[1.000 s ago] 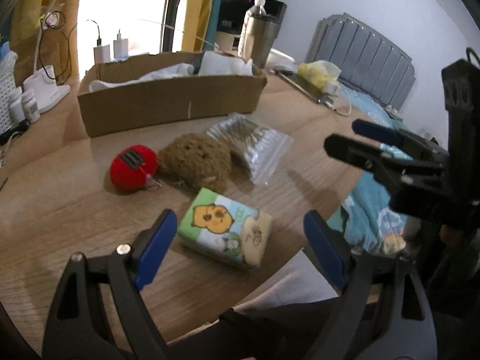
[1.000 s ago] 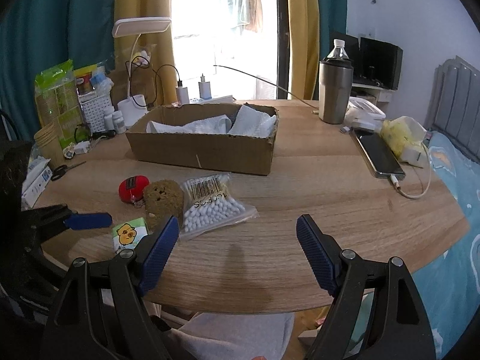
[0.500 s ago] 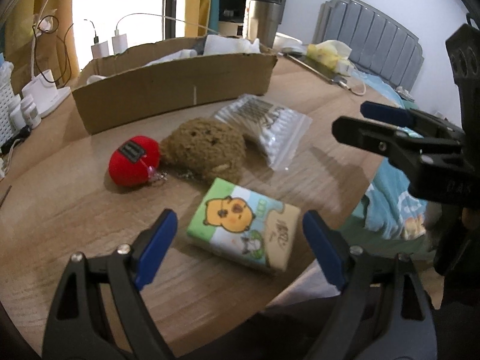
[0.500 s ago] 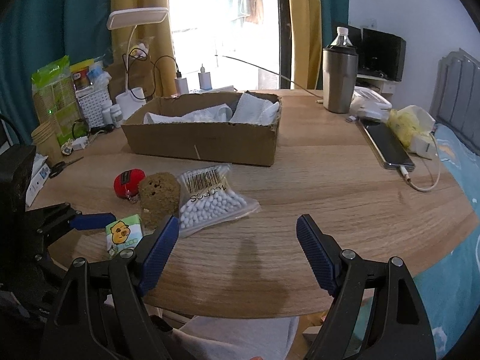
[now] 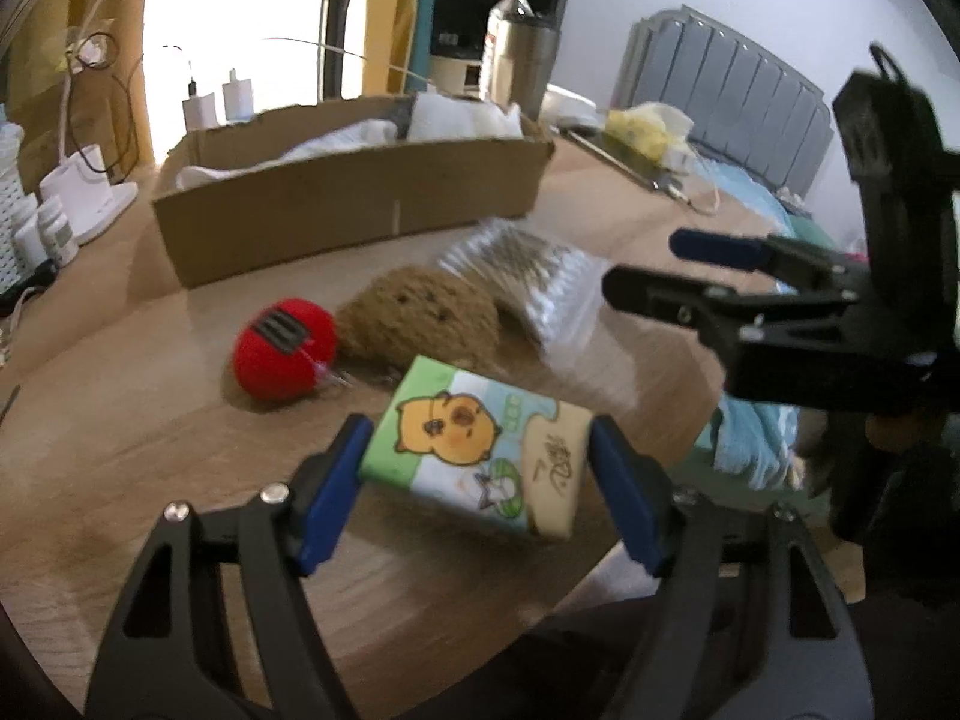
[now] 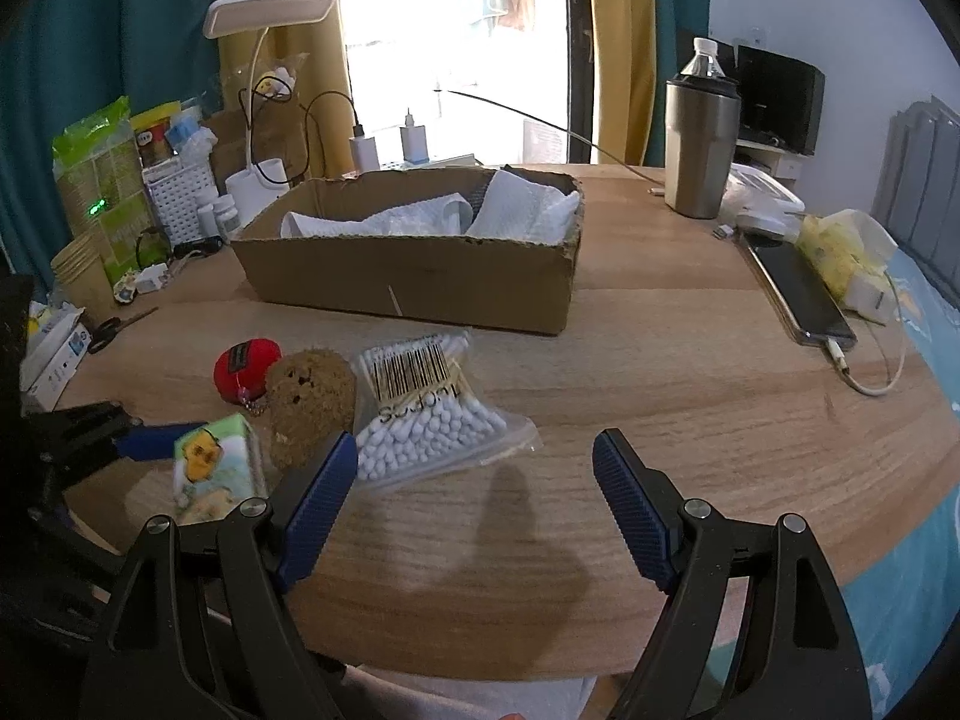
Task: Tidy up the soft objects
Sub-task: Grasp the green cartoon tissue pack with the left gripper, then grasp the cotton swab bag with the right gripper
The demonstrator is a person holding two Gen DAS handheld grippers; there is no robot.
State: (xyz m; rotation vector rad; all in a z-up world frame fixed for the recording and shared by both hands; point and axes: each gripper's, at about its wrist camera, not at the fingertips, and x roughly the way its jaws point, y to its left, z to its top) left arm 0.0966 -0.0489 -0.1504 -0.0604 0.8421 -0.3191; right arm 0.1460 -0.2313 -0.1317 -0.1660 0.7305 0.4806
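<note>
Bedroom setup here, round wooden table [image 6: 690,420] with a bright window behind it and clutter along the far and left edges. The tissue pack [image 5: 480,450] with the cartoon hamster sits near the table's front-left edge, and the left gripper [image 5: 480,483] has its blue pads right at both ends of it. Looks like it's closing on the pack, but the frame is blurry, so I can't tell if it's actually clamped yet.

Just behind the pack are the red plush ball [image 5: 282,348] and the brown fuzzy plush [image 5: 420,312], touching each other, then the bag of cotton swabs [image 6: 429,420] right beside the brown one. The cardboard box [image 6: 420,276] sits toward the middle of the table, and already has white cloths or paper towels [image 6: 516,210] in it.

So progress-wise I'd say it's early: some white stuff boxed, four items not yet in. The right gripper [image 6: 474,504] hangs spread wide over bare table near the front edge, holding nothing.
</note>
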